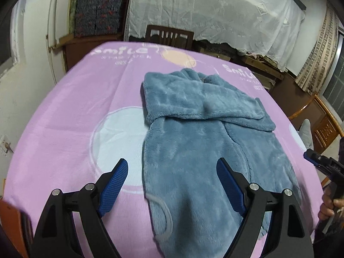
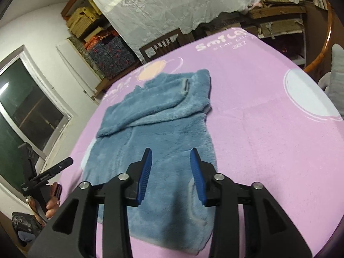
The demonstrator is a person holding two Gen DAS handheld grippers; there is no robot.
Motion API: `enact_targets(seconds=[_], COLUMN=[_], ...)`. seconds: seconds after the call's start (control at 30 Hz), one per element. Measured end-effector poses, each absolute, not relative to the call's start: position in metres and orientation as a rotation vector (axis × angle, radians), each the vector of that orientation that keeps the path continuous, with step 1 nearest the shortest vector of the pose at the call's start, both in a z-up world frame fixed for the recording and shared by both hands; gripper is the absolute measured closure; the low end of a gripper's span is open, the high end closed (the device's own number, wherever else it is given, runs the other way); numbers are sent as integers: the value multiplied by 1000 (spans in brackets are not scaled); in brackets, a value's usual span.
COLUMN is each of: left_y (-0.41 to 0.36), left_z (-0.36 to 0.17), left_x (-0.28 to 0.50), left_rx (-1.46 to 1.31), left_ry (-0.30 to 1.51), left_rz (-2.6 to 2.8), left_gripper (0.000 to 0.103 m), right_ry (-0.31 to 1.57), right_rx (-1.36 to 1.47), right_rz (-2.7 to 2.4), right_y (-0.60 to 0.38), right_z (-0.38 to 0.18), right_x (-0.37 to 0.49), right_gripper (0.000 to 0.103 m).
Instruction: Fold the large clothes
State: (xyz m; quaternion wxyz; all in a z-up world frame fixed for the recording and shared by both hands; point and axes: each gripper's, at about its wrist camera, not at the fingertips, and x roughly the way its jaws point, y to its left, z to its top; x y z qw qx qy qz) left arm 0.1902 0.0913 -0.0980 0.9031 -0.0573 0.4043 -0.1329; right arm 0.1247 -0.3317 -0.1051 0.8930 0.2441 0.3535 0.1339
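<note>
With the sleeves already folded across the blue fleece top (image 1: 206,142), both spread grippers, left (image 1: 172,185) and right (image 2: 171,174), hover empty, likely needing to grasp its near hem next.

dim indoor light | soft shadows | strong fisheye bending, dark corners | slight blur

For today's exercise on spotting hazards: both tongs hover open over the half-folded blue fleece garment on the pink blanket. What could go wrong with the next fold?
1. The sleeves folded across the blue fleece garment lie loose, so lifting the near hem may let them slide apart.
2. The left tongs straddle the garment's left edge, so they might also pinch the pink blanket and drag it.
3. The right tongs hover over thick fleece; a shallow grip may catch only the top layer.
</note>
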Motion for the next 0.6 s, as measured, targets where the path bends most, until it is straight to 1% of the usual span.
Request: enact_targets(seconds=[0.13, 0.3, 0.47, 0.5, 0.6], left_y=[84, 72, 65, 65, 67], left_z=[-113, -129, -142, -144, -143], left_x=[228, 269, 289, 290, 290], left_rx=[-131, -100, -96, -97, -101], left_ry=[907, 971, 1007, 1010, 999], left_rz=[-311, -323, -342, -344, -365], left_gripper=[18, 19, 19, 20, 20], right_ry=[796, 863, 894, 908, 920], right_rx=[533, 499, 526, 540, 547], right_rz=[276, 246, 255, 271, 313], right_y=[-335, -336, -343, -342, -338], right_z=[-120, -136, -148, -153, -159], right_x=[154, 195, 226, 232, 239], right_gripper=[66, 66, 65, 65, 65])
